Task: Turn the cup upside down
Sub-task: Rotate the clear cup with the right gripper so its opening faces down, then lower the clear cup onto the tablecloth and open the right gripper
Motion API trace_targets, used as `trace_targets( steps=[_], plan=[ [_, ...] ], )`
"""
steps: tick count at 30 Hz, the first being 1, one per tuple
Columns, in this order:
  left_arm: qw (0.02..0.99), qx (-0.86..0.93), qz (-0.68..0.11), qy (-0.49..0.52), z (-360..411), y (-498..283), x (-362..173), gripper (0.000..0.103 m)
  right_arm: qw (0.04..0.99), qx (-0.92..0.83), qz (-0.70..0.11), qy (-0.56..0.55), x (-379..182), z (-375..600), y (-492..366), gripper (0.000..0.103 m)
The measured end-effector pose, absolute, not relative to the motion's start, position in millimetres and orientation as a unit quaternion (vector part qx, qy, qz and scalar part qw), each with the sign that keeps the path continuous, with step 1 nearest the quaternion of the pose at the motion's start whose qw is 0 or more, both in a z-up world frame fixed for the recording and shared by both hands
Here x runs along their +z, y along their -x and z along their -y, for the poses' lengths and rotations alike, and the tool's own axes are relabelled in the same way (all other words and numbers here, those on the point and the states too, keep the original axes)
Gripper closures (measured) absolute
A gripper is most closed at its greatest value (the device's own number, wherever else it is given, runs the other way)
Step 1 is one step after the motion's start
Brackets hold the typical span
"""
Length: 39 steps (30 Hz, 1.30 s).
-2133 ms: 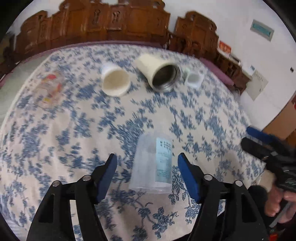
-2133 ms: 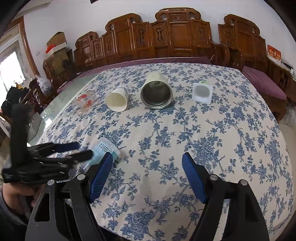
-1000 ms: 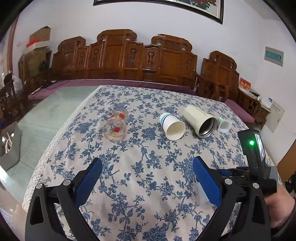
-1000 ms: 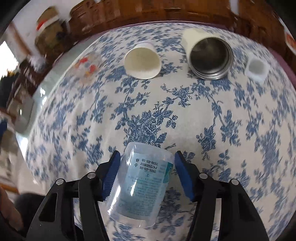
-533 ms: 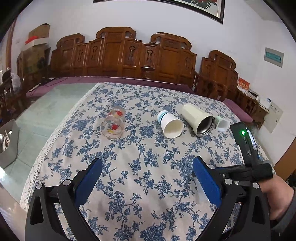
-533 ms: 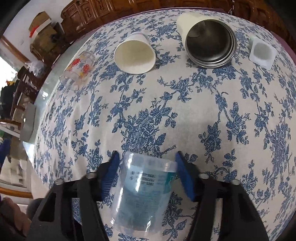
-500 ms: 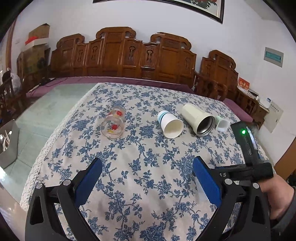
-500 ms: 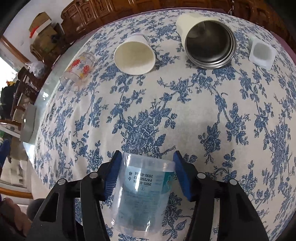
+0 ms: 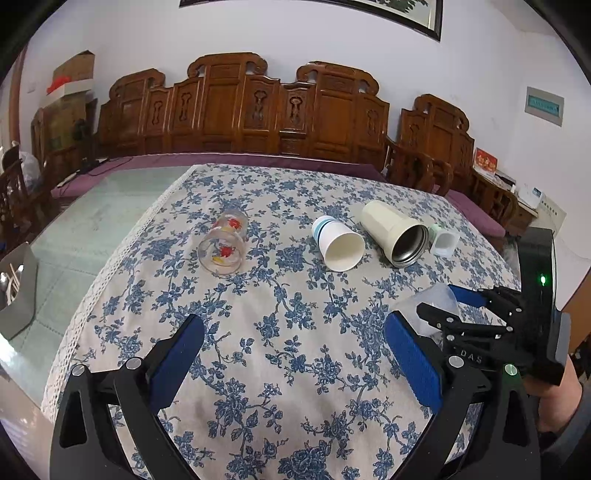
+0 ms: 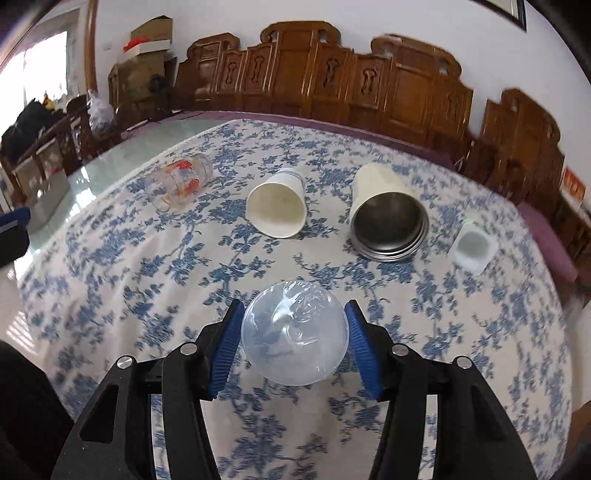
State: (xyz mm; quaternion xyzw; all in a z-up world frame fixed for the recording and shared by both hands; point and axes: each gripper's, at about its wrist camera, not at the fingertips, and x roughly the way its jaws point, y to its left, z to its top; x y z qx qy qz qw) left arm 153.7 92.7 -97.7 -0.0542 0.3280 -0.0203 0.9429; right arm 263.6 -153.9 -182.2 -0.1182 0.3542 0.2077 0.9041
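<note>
Two blue pads of the right gripper (image 10: 294,334) clamped the clear plastic cup (image 10: 294,333) by its sides, holding it above the floral tablecloth (image 10: 110,258) with one round end facing the camera. The left gripper (image 9: 295,354) was spread wide and held nothing. A glass tumbler (image 9: 222,246), paper cup (image 9: 338,243), steel-lined mug (image 9: 396,233) and small white container (image 9: 445,242) lay farther back.

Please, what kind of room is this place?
Probably a home living or dining room. A carved wooden bench lines the wall behind a table with a blue floral cloth, and a framed picture hangs above. The right gripper holds a clear cup.
</note>
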Motion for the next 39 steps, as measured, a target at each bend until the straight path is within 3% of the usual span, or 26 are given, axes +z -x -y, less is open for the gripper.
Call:
trace_targets(
  steps=[17, 35, 39],
  plan=[
    [0.946, -0.026, -0.323, 0.030, -78, -150, -97, 0.009, 0.885, 0.220, -0.378, 0.157, -175, 164, -231, 0.045],
    [0.947, -0.026, -0.320, 0.021, -73, -148, -97, 0.009, 0.880, 0.238, -0.393, 0.123, -183, 148, -241, 0.045],
    [0.948, -0.025, -0.317, 0.021, -72, -148, -95, 0.009, 0.882, 0.239, -0.392, 0.106, -181, 153, -238, 0.039]
  ],
)
